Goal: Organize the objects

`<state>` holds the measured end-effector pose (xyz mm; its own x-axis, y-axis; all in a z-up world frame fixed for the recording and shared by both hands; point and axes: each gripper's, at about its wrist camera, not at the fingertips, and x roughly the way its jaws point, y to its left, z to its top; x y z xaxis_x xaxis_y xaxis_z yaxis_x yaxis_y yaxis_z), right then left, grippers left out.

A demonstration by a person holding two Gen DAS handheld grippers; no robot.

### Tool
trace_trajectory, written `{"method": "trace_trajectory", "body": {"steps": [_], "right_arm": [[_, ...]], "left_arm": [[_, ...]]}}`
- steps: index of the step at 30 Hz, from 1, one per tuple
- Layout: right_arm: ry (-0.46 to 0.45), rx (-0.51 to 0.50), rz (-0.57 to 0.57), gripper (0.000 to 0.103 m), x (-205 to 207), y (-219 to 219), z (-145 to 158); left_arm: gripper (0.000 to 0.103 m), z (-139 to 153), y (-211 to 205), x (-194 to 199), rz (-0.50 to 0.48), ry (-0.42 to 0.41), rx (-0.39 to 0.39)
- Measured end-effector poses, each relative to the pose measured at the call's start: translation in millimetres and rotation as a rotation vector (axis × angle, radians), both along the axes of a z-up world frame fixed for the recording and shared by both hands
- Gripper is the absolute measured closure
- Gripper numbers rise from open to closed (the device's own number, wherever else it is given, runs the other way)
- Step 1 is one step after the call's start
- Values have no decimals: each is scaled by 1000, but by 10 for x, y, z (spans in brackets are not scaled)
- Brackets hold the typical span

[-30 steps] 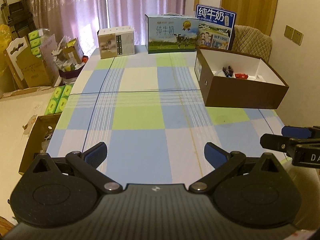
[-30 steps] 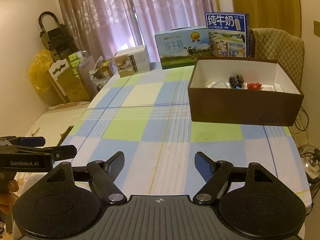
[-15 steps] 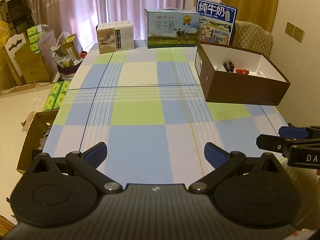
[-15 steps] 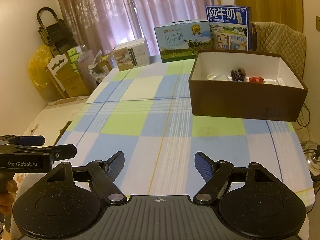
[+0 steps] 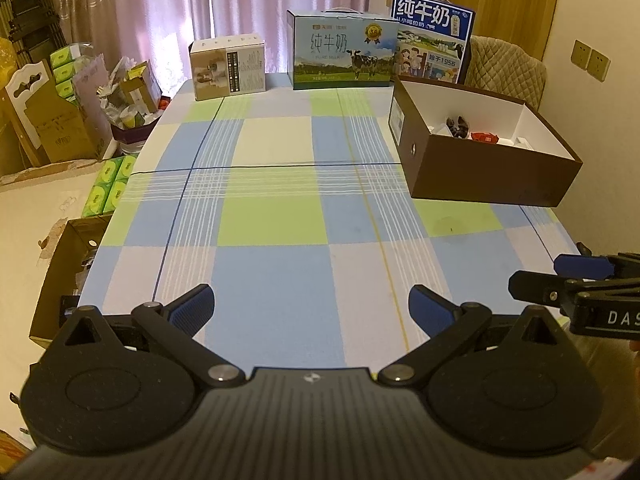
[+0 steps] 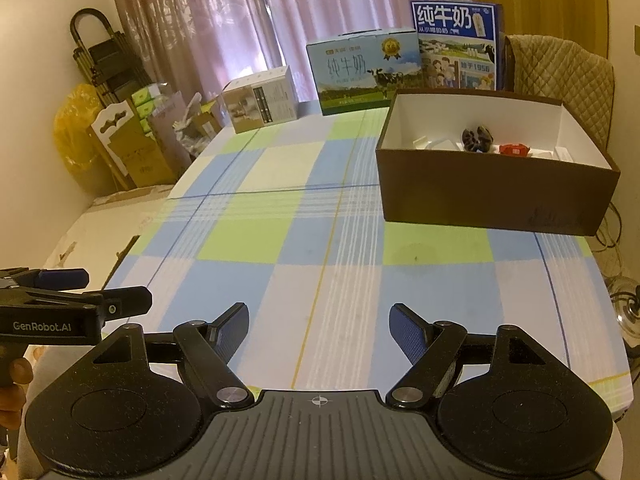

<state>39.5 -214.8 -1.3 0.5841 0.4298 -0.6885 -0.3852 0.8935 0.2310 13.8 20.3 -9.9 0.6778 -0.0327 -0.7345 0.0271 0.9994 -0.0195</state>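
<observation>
1. A brown cardboard box (image 6: pixel 496 192) is sitting at the table's far right, holding small dark and red items (image 6: pixel 514 149), too small to identify.
2. A checked cloth (image 5: pixel 280 216) is covering the table; milk cartons (image 5: pixel 340 56) are standing before pink curtains (image 6: pixel 320 12).
3. Left gripper (image 5: pixel 310 310) and right gripper (image 6: pixel 319 330) are hovering, jaws apart, empty.

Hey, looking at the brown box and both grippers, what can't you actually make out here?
- Brown box floor, both views: near wall hides it.
- Dark item and red item inside: too small to identify.
- Right gripper, left view: body cut off by the frame edge.
- Cardboard box on the floor: tabletop hides its contents.
</observation>
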Motion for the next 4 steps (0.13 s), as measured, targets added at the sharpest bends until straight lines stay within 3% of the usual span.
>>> {"method": "trace_trajectory", "body": {"steps": [4], "right_arm": [[5,-3,1,29,11,12,-22]], "left_arm": [[1,-18,-4,19,-1,3,2]]}}
